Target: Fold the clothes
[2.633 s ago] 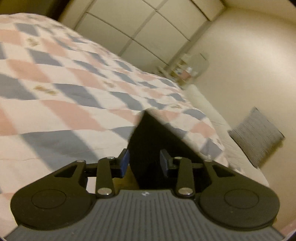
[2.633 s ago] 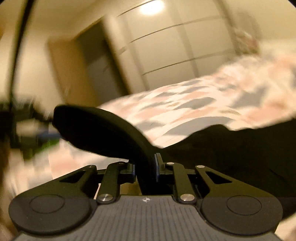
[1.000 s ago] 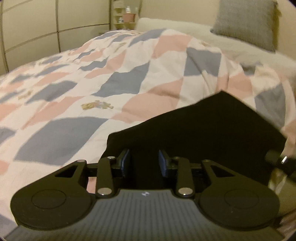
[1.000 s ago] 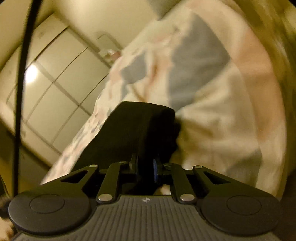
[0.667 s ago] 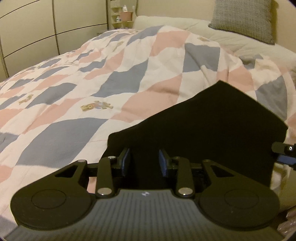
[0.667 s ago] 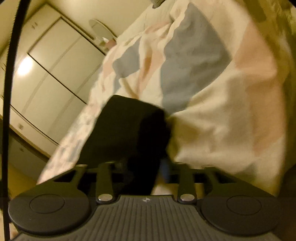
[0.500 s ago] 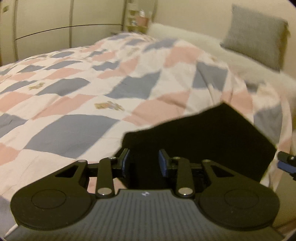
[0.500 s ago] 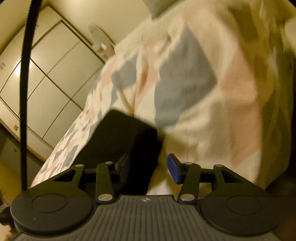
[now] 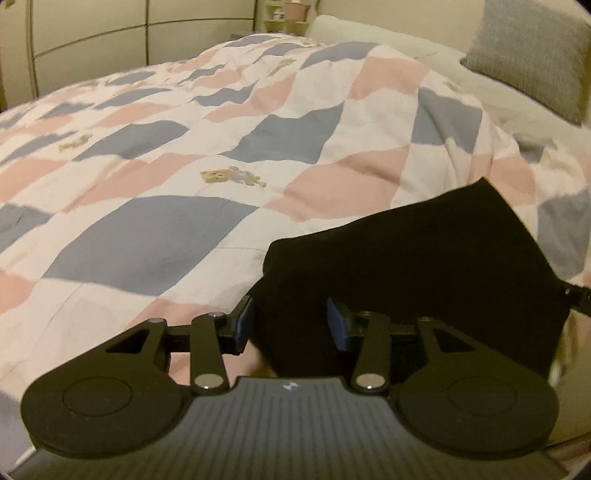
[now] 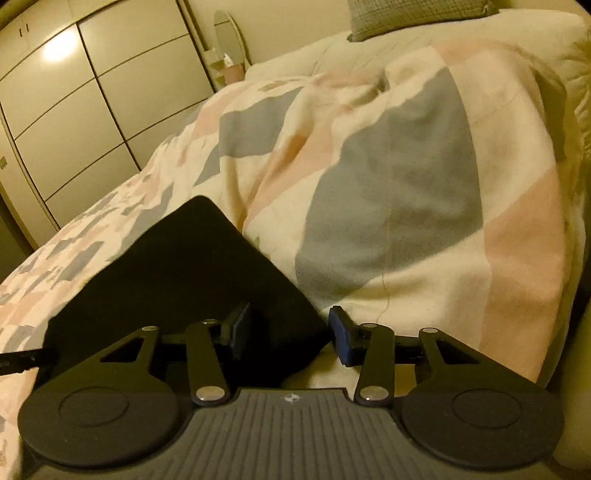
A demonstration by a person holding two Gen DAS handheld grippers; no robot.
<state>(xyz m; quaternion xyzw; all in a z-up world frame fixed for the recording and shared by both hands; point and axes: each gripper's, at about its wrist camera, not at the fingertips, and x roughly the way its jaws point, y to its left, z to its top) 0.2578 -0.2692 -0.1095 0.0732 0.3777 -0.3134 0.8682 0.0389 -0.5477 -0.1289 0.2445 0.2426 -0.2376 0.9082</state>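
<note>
A black garment (image 9: 413, 254) lies folded and flat on the near edge of the bed's checked quilt (image 9: 207, 155). My left gripper (image 9: 290, 325) is open, its blue pads either side of the garment's near left corner. In the right wrist view the same garment (image 10: 177, 266) lies at lower left. My right gripper (image 10: 290, 332) is open, its jaws wide around the garment's near right corner without pinching it. The tip of the other gripper shows at the right edge of the left wrist view (image 9: 580, 299).
A grey pillow (image 9: 532, 55) leans at the head of the bed on a cream sheet (image 10: 406, 40). A wardrobe with pale doors (image 10: 81, 96) stands beyond the bed. A small shelf with items (image 9: 288, 14) stands in the corner.
Both grippers brought the black garment down onto the quilt. My right gripper opened and let go of it about half a second ago; my left jaws spread wider around the corner.
</note>
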